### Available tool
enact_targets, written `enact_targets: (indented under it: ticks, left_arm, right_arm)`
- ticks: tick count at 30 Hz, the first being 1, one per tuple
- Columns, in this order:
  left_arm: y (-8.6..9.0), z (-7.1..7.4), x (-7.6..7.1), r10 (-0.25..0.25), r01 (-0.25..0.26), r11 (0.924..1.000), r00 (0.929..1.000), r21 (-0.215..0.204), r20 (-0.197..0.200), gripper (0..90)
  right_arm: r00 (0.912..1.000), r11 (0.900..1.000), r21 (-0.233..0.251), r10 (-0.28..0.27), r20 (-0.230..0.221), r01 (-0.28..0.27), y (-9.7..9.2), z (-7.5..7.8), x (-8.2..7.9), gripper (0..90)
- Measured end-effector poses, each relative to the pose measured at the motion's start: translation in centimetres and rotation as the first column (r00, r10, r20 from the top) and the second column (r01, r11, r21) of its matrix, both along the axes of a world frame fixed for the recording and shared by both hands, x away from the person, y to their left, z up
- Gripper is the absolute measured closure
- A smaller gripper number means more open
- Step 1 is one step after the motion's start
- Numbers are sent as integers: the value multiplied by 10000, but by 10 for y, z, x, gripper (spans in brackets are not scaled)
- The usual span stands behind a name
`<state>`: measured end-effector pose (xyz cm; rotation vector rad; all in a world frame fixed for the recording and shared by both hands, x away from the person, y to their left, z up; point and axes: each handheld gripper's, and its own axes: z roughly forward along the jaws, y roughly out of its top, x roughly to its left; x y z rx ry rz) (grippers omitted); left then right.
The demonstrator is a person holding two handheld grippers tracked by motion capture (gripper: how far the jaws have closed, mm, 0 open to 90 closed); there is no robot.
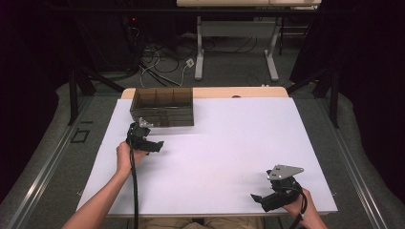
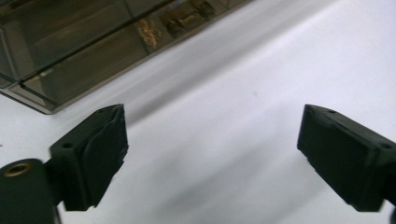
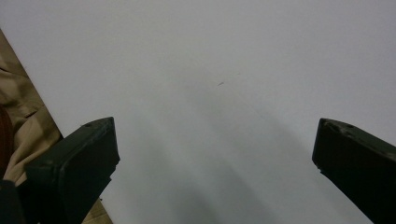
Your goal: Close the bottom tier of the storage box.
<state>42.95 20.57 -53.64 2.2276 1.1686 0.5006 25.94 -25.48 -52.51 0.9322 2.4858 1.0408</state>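
Observation:
A smoked, see-through compartment box [image 1: 162,106] stands at the far left of the white table sheet [image 1: 229,143]. My left gripper [image 1: 156,145] is held just in front of the box, its jaws wide apart and pointing right with nothing between them. In the left gripper view the left gripper [image 2: 212,140] stands open over bare white sheet, and the box [image 2: 70,56] lies at the upper left with small brownish parts [image 2: 149,32] inside. My right gripper [image 1: 258,198] rests near the front right edge. It stands open in the right gripper view [image 3: 215,154], with only sheet between its jaws.
The table's wooden far edge [image 1: 239,91] shows behind the sheet. Beyond it are another table's white legs [image 1: 199,52] and cables on the floor [image 1: 162,67]. Tan cloth of the person's trousers [image 3: 18,107] shows past the near table edge.

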Motion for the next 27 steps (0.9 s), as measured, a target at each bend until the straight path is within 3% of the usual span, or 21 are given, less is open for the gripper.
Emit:
enact_targets:
  ticks: [7, 21, 27]
  left_arm:
    - [-1, 5, -15, -203, 203, 9998, 9998, -5, -26, 0]
    - [8, 13, -48, -405, 406, 9992, 9990, -70, 167, 0]
    - [11, 16, -59, -438, 444, 9986, 9988, -301, 211, 0]
  right_arm:
    - [10000, 10000, 37, 15, 5, -15, 0, 0, 0, 0]
    - [10000, 10000, 3, -44, -11, 44, 0, 0, 0, 0]
    - [10000, 10000, -11, -24, -10, 24, 0, 0, 0, 0]
